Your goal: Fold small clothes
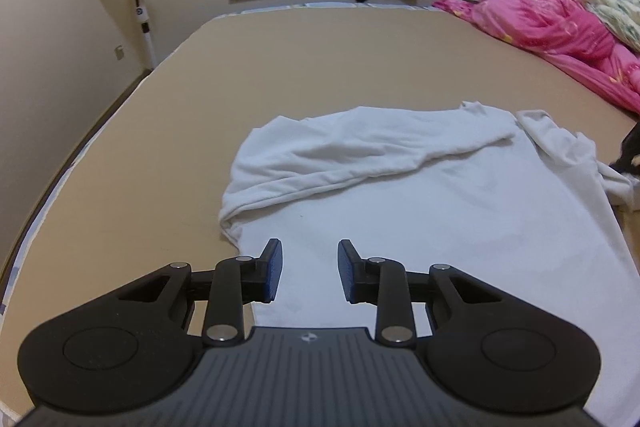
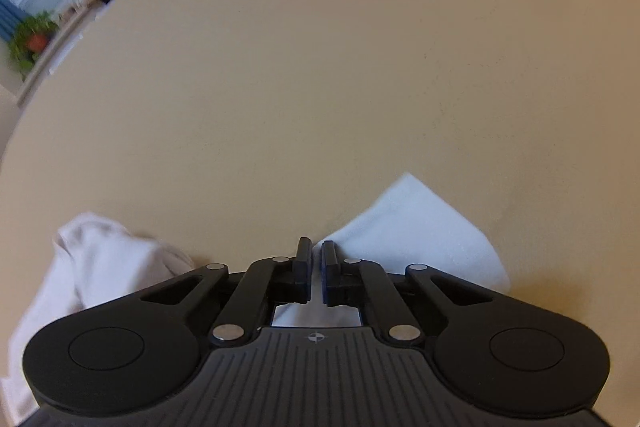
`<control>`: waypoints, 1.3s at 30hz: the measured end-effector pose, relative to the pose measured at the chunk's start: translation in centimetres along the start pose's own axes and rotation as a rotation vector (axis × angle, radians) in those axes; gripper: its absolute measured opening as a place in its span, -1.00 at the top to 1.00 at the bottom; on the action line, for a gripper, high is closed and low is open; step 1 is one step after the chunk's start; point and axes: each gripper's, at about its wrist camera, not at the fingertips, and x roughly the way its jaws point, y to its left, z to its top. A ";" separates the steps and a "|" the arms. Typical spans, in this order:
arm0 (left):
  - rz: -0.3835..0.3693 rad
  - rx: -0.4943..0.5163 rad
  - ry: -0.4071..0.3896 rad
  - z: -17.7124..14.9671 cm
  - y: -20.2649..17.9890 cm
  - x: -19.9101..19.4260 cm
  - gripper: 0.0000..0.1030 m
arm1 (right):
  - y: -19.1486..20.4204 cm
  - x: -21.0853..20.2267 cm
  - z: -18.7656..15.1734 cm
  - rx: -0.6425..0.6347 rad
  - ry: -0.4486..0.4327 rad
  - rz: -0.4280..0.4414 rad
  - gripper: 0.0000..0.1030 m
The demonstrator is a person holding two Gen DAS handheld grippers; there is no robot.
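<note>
Toward nine o'clock of the scene, over the near left part of the white garment (image 1: 460, 211), the left tongs (image 1: 310, 273) hung with their blue pads apart and nothing between them, only flat cloth showing through the gap. The garment lay spread on the tan bed (image 1: 320, 59), its left sleeve (image 1: 340, 155) already folded across the body toward three o'clock, while the right sleeve (image 1: 568, 155) lay loose and rumpled at the garment's three o'clock edge. A dark shape at that edge of the left wrist view was probably the other tool, though too little showed to be sure.

At three o'clock, the right tongs (image 2: 317, 269) stood closed, the pads almost touching. White cloth lay under and behind them, and a pointed flap (image 2: 416, 227) stuck out just past their right finger; whether a fold was truly pinched between the pads could not be told, since the narrow slit showed no fabric.

By judgement, the step in hand was the second sleeve fold: one side done, the right hand taking hold of the other. The next move would call for a sure pinch on the sleeve's edge, then a low carry toward nine o'clock across the body, laid flat over the first sleeve, with the left tongs free to pin or smooth the cloth so it did not drag.
</note>
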 end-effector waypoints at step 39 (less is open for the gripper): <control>-0.002 0.031 0.082 -0.5 -0.7 2.3 0.34 | -24.6 -1.4 5.3 0.498 -0.485 -0.070 0.31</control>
